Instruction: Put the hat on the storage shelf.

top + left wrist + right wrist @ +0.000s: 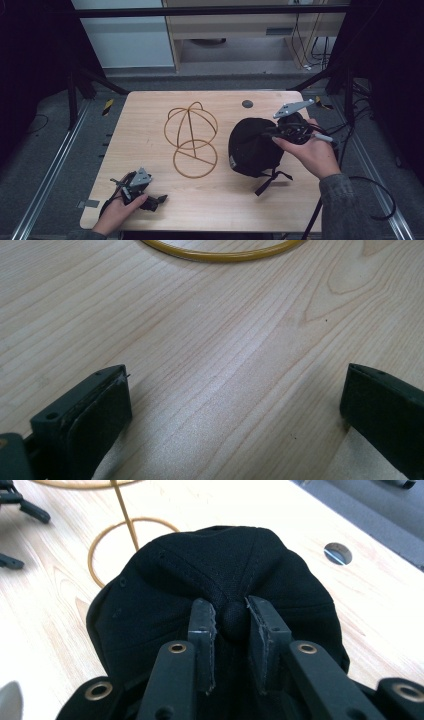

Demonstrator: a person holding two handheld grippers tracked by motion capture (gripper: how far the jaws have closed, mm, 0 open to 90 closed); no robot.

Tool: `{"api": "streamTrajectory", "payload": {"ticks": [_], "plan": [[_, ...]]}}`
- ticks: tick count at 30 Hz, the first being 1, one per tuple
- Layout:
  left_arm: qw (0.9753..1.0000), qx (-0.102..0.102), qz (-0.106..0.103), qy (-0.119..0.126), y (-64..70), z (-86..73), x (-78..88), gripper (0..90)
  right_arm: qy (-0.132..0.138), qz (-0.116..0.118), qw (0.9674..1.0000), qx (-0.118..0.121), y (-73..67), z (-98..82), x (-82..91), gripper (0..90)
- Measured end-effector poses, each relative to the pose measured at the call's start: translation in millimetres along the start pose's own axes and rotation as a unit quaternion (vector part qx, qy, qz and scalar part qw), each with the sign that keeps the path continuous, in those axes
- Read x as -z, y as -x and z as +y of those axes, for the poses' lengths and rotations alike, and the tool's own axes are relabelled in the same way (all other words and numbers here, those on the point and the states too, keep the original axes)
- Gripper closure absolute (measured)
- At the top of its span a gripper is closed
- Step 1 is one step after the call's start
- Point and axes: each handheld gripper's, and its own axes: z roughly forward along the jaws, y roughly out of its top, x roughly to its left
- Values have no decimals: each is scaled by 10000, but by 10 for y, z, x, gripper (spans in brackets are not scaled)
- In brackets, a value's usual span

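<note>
Nearest to you, your left hand [116, 212] rests at the near left corner of the wooden table [150, 107], holding the left gripper [159, 200] low over the bare wood. In the left gripper view its 2 black jaws stand wide apart with nothing between them, only wood grain, and the curved yellow edge of the ring [220, 254] runs across the top.

Farther in, near the middle of the table, stands the wire hat stand [191, 140]: a flat round base ring lying on the wood, with 1 upright rod rising from it to a rounded cage of thin golden hoops. The cage holds nothing; it is open wire all round.

To the right of the stand, just beside it but apart from it, sits the black cap [252, 145], crown up, with its strap [272, 180] trailing toward you on the wood. Your right hand [312, 152] holds the right gripper [267, 132] against the cap's crown. In the right gripper view the 2 jaws are closed in on the cap's top button [234, 619], pinching it from both sides, with the cap's panels puckered toward that spot.

Beyond the cap, near the far edge, a small dark round disc [247, 104] is set in the tabletop.
</note>
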Motion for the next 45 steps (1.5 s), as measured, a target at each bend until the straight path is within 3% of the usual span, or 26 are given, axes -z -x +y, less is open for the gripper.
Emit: {"api": "streamTrajectory", "payload": {"ticks": [8, 19, 45], "plan": [[10000, 0, 0, 0, 0, 0, 0, 0, 369, -63, 9993, -62, 2, 16, 207, 740], [10000, 20, 2, 18, 3, 0, -2, 0, 686, -83, 9976, 90, -108, 176, 443, 741], [10000, 5, 5, 16, 1, 0, -2, 0, 1270, -15, 9914, 318, -313, 509, 695, 742]]}}
